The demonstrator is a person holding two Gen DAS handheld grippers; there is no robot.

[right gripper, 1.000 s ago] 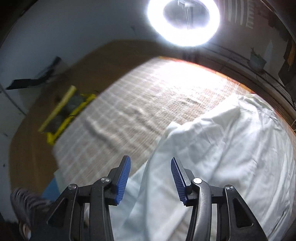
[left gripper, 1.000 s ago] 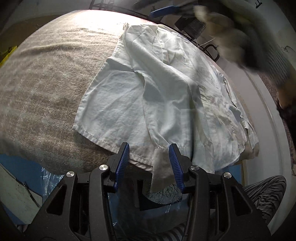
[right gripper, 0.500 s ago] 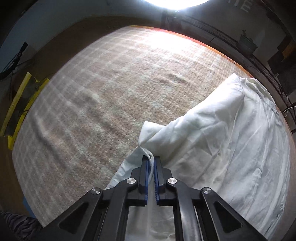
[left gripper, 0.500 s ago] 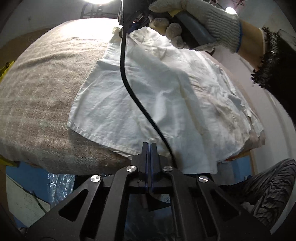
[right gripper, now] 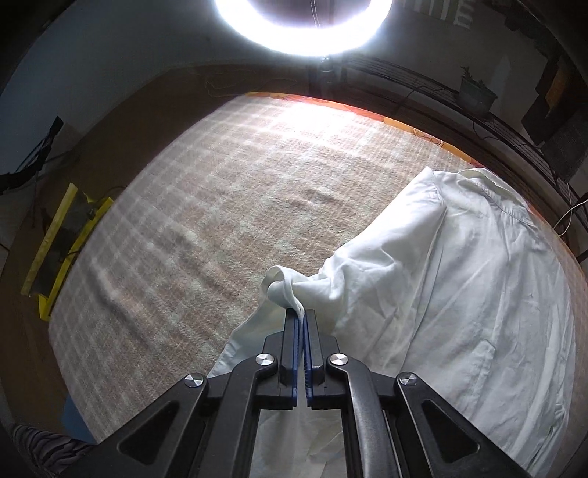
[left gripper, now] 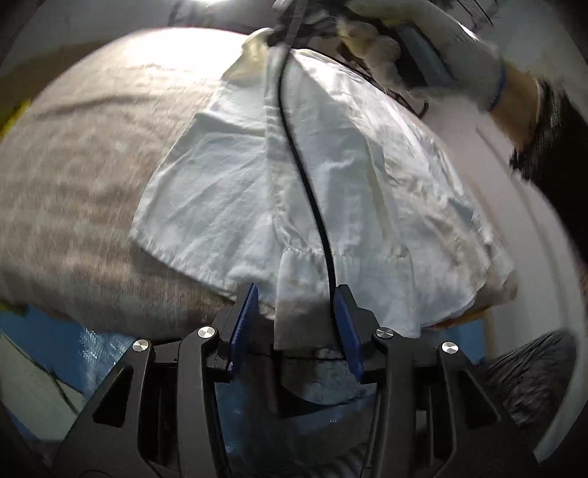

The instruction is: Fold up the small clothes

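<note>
A white shirt [left gripper: 330, 176] lies on a beige plaid blanket [left gripper: 81, 176]. My left gripper [left gripper: 296, 316] is open at the shirt's near hem, its blue pads [left gripper: 244, 316] on either side of a hanging flap of cloth. My right gripper [right gripper: 300, 323] is shut on a bunched fold of the white shirt [right gripper: 477, 294] and holds it lifted above the blanket [right gripper: 220, 206]. In the left wrist view the gloved hand [left gripper: 433, 47] with the right gripper is at the shirt's far end, and its black cable [left gripper: 305, 176] runs across the shirt.
A bright ring light [right gripper: 301, 25] stands beyond the blanket's far edge. A yellow frame [right gripper: 62, 246] lies on the floor to the left. Blue plastic [left gripper: 73, 353] hangs below the blanket's near edge. A striped trouser leg [left gripper: 525, 378] is at lower right.
My left gripper shut half a second ago and has opened again at the hem. My right gripper closed on the shirt fold and has lifted it higher.
</note>
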